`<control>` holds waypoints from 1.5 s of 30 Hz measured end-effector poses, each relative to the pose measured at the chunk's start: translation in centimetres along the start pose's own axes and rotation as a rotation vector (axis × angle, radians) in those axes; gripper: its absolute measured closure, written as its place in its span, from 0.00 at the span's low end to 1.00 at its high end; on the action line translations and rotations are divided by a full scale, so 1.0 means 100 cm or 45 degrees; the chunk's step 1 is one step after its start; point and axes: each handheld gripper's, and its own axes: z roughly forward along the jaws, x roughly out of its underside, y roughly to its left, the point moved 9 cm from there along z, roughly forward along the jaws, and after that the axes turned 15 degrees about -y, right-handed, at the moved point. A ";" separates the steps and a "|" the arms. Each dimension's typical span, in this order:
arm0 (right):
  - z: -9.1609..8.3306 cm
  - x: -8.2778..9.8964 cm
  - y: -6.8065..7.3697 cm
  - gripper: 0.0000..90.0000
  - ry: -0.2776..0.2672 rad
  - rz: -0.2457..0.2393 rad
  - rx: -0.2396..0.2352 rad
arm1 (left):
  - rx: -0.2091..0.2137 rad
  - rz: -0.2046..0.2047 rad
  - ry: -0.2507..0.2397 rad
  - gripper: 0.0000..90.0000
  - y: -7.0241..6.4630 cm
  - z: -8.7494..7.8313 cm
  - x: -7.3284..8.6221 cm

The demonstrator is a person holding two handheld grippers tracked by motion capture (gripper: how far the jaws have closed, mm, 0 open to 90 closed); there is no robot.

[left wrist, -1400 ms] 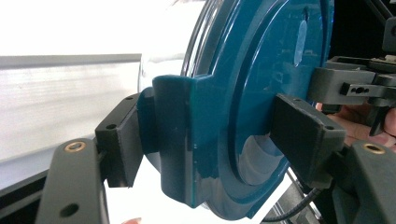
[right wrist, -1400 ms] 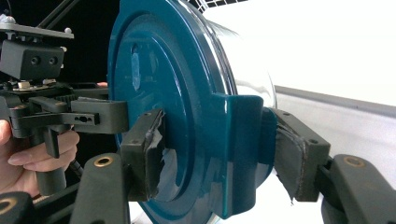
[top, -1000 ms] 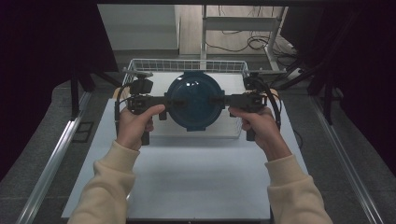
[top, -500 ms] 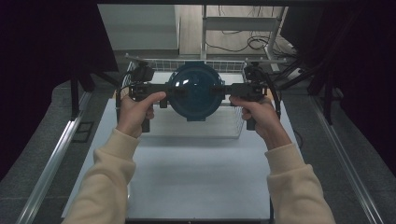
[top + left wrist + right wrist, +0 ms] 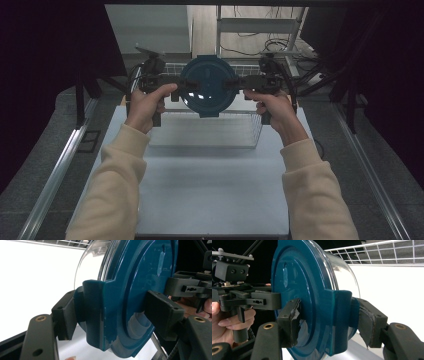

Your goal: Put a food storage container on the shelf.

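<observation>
A round clear container (image 5: pixel 87 267) with a dark blue lid (image 5: pixel 207 85) hangs in the air over the wire basket (image 5: pixel 210 145), tipped on its side with the lid facing the person. My left gripper (image 5: pixel 181 90) is shut on the lid's left side latch, its pads (image 5: pixel 66 317) clamped across the latch tab (image 5: pixel 93 307). At the opposite edge my right gripper (image 5: pixel 233 84) is shut on the right latch tab (image 5: pixel 339 315), with its frayed pads (image 5: pixel 293 320) on either face of the lid (image 5: pixel 299 277). The clear body (image 5: pixel 342 270) points away from the person.
The wire basket stands on the white table (image 5: pixel 210 190) just below the container, its grid wall (image 5: pixel 387 250) also behind it. Metal rails run along both table sides, and a shelf frame (image 5: pixel 260 25) with cables stands beyond the far edge.
Both hands have carried the container away from the person and a little upward, so it now hangs over the basket's far part. Both grips are unchanged.
</observation>
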 end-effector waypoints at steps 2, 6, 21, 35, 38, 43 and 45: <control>0.006 -0.001 -0.005 0.44 0.008 0.015 -0.001 | -0.004 -0.016 0.008 0.33 0.007 0.004 -0.002; 0.014 0.000 -0.013 0.44 0.017 0.039 0.009 | -0.005 -0.035 0.019 0.34 0.015 0.011 -0.003; 0.033 0.001 -0.038 0.44 0.007 0.146 0.057 | -0.009 -0.134 0.004 0.34 0.038 0.034 -0.006; 0.050 -0.004 -0.061 0.41 -0.034 0.341 0.134 | -0.004 -0.305 -0.048 0.31 0.057 0.056 -0.012; 0.051 -0.003 -0.065 0.41 -0.046 0.373 0.144 | -0.005 -0.305 -0.059 0.30 0.058 0.059 -0.012; 0.052 0.001 -0.068 0.37 -0.054 0.403 0.156 | 0.005 -0.295 -0.084 0.30 0.059 0.061 -0.011; 0.052 0.001 -0.069 0.36 -0.070 0.387 0.155 | 0.008 -0.293 -0.088 0.29 0.058 0.062 -0.010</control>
